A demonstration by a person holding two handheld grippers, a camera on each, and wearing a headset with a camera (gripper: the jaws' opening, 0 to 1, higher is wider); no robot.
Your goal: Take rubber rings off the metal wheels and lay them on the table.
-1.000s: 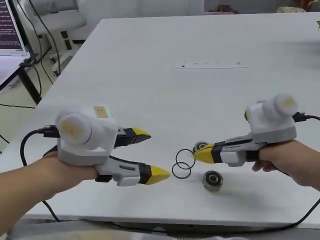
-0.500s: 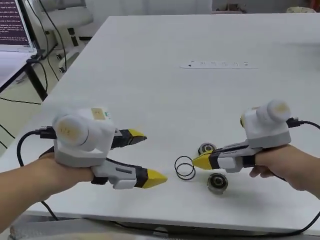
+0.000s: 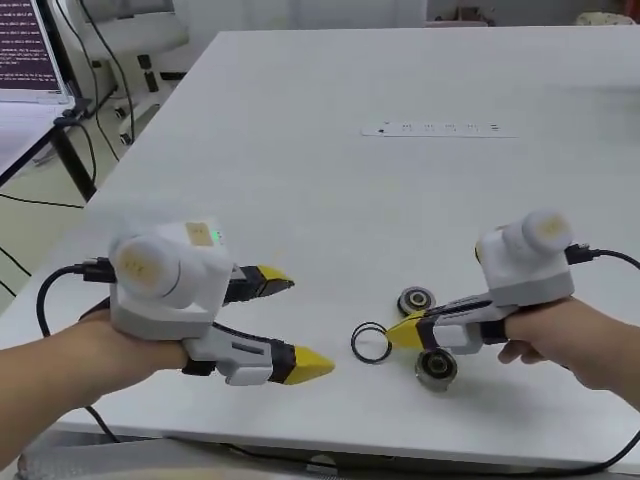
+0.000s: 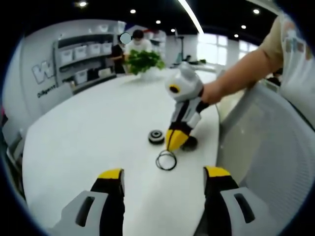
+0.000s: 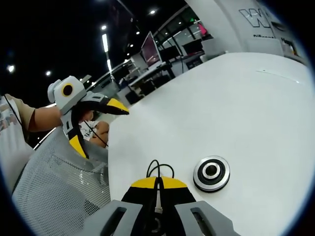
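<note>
Two thin black rubber rings point(image 3: 371, 343) lie overlapping on the white table point(image 3: 330, 180). They also show ahead of the left gripper point(image 4: 166, 160) and just past the right tip point(image 5: 160, 168). My right gripper point(image 3: 405, 332) is shut, its yellow tip point(image 5: 157, 183) at the rings' edge; I cannot tell whether it pinches one. One metal wheel point(image 3: 415, 300) point(image 5: 211, 173) point(image 4: 156, 136) lies just beyond that gripper, and another wheel point(image 3: 436, 367) sits under it on the near side. My left gripper point(image 3: 300, 322) point(image 4: 164, 173) stands open and holds nothing, a short way left of the rings.
A strip of small printed marks point(image 3: 440, 128) lies far back on the table. The table's near edge point(image 3: 330, 440) runs just below the wheels and both hands. A monitor point(image 3: 25, 50) and cables stand off the table to the left.
The right gripper's tip has slid a little toward the near edge and stayed shut. The two rings, apart a second ago, now overlap. The left gripper has hardly moved.
</note>
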